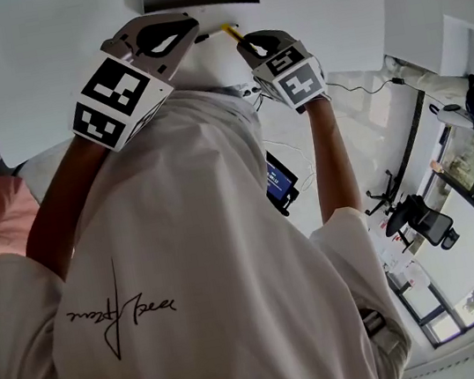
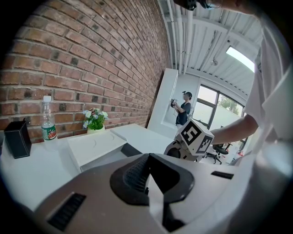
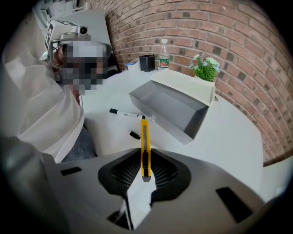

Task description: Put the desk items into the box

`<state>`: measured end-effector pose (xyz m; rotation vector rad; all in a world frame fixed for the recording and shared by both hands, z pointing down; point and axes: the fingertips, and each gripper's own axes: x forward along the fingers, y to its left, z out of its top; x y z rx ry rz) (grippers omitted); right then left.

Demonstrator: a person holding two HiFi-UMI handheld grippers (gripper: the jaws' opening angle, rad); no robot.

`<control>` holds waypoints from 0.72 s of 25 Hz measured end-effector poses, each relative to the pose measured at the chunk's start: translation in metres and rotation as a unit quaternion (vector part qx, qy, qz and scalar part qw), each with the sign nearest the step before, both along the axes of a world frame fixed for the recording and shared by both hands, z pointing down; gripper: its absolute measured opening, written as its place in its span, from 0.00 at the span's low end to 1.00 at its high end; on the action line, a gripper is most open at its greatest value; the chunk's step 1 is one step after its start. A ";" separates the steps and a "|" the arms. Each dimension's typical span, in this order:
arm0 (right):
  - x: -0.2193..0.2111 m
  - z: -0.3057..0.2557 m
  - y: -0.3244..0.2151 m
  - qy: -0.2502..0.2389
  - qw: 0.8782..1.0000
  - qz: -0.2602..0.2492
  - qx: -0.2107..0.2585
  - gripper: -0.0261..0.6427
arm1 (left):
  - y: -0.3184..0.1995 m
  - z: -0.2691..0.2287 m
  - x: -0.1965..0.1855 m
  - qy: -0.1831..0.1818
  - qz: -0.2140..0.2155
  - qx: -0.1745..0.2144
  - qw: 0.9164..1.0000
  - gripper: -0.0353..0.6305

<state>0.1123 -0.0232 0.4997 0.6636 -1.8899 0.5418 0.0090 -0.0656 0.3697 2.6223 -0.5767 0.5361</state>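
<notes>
White tabletop point(image 3: 229, 137) here: your right hand-held gripper point(image 3: 145, 171) pinches the yellow utility knife point(image 3: 145, 137) by its tail, near the grey box point(image 3: 199, 116). It's probably light, stiff and slick, so a mid-body grip looks steadier. Left hand-held gripper point(image 2: 147, 183) is closed, empty.

Yellow utility knife point(image 3: 145, 146) aloft near open grey box point(image 3: 167, 107) (marker point(image 3: 126, 114) alongside)

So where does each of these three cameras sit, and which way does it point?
Head view: on the person's head, facing steeply down; their white shirt fills it, left gripper and right gripper over a white table.
Left gripper view: rides the left gripper, looking along its jaws toward a brick wall; the person's forearm shows.
Right gripper view: rides the right gripper, looking down at the open box; jaws clamp a yellow knife, shirt at left.
Shared: both gripper views show the bottle and plant.
</notes>
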 end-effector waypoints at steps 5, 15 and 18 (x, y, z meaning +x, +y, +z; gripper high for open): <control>-0.002 -0.006 -0.006 0.001 1.000 -0.008 0.007 0.16 | 0.002 -0.001 0.000 -0.001 -0.001 -0.002 1.000 0.05; -0.003 -0.013 -0.023 0.004 1.000 -0.017 0.015 0.16 | 0.000 0.000 -0.003 0.000 -0.007 -0.007 1.000 0.05; -0.006 -0.013 -0.029 0.005 1.000 -0.023 0.016 0.16 | 0.000 0.001 -0.004 0.000 -0.007 -0.008 1.000 0.06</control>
